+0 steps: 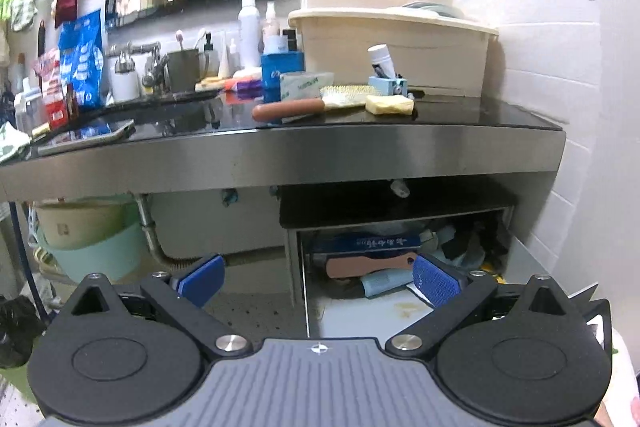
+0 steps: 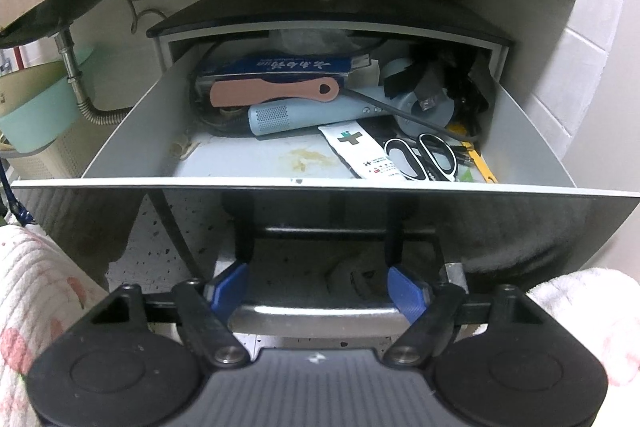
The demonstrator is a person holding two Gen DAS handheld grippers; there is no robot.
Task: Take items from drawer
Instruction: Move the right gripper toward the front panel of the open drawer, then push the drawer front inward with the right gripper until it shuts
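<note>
The left gripper (image 1: 318, 277) is wide open and holds nothing. It hangs in the air, level, looking at the sink counter (image 1: 280, 143). The drawer (image 1: 400, 299) is in front of it, a bit low and to its right. This claw looks like it is waiting while the other one works.

The right gripper (image 2: 322, 287) is open too, not squeezing. Its two blue fingers (image 2: 406, 291) sit on each side of the shiny handle (image 2: 312, 313) on the drawer front. The handle is right between them, close to the claw. I think the claw is there because it pulls the drawer by that bar. It points straight at the drawer and tips up a little, so it can see inside.

The drawer is pulled out and still full. Going left to right past the claw: a pink brush (image 2: 276, 91) lies far ahead on the left, on a blue box (image 2: 276, 65). Under the brush is a light blue gadget (image 2: 316, 115). Then comes a white tube (image 2: 362, 153) with a green cross. Then black scissors (image 2: 424, 157) on the right.

Nothing looks taken out yet. I think the next job is to let go of the handle and reach in.
</note>
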